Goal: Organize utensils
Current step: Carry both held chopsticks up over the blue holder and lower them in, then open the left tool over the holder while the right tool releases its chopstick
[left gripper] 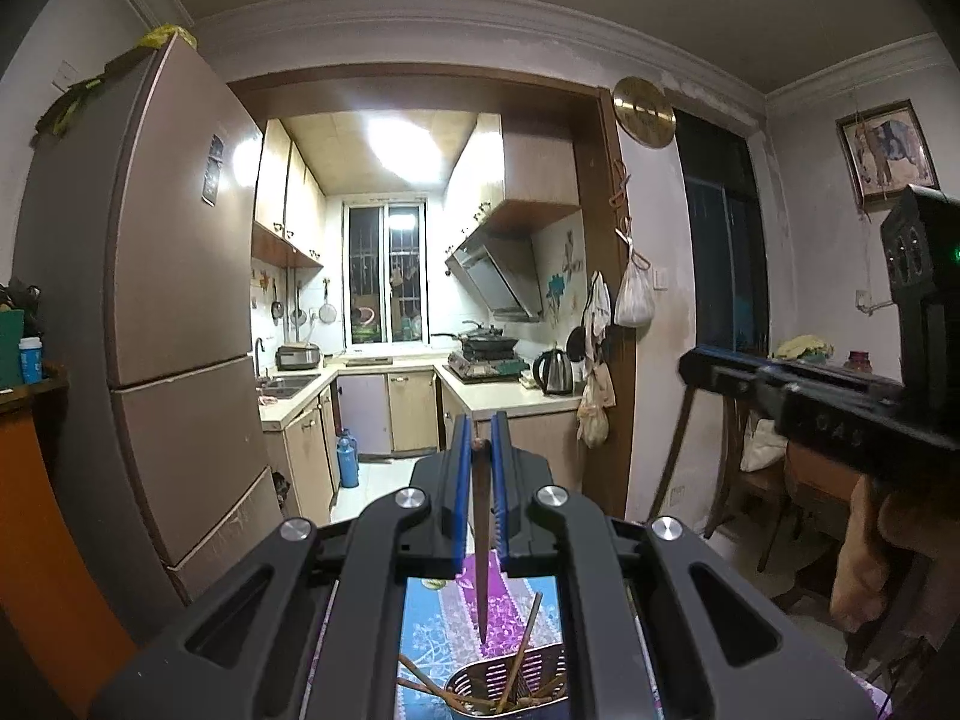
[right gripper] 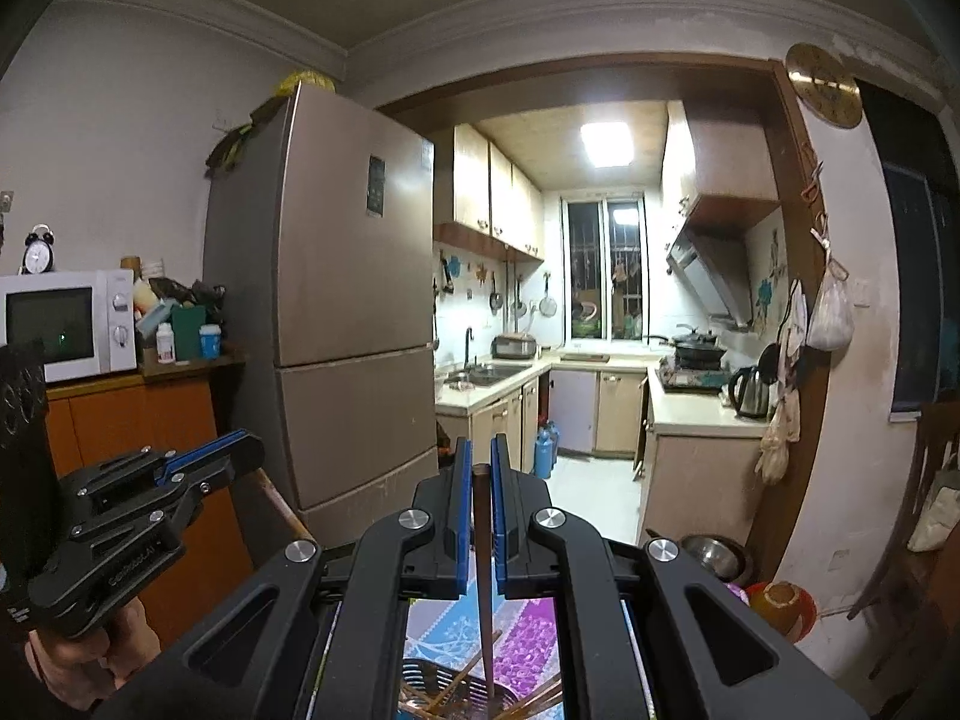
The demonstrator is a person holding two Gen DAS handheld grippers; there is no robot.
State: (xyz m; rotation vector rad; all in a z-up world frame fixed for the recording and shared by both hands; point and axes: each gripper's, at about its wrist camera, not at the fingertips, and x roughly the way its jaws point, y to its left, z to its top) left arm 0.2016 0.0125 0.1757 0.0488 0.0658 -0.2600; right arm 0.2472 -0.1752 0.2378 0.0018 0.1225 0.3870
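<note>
While each tool point(left gripper: 478, 441) point(right gripper: 478, 468) pinches one chopstick point(left gripper: 482, 546) point(right gripper: 483, 576), the holder point(left gripper: 510, 684) at 6 o'clock keeps several unsorted.

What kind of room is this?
Most likely a home's dining area opening onto a small kitchen: a tall fridge, a microwave, and through the doorway a stove with pans and a sink.

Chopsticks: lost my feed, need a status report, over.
Left gripper shut on one chopstick. Right gripper shut on another chopstick. Both hang tip-down above the perforated holder. Nothing in the way.
</note>
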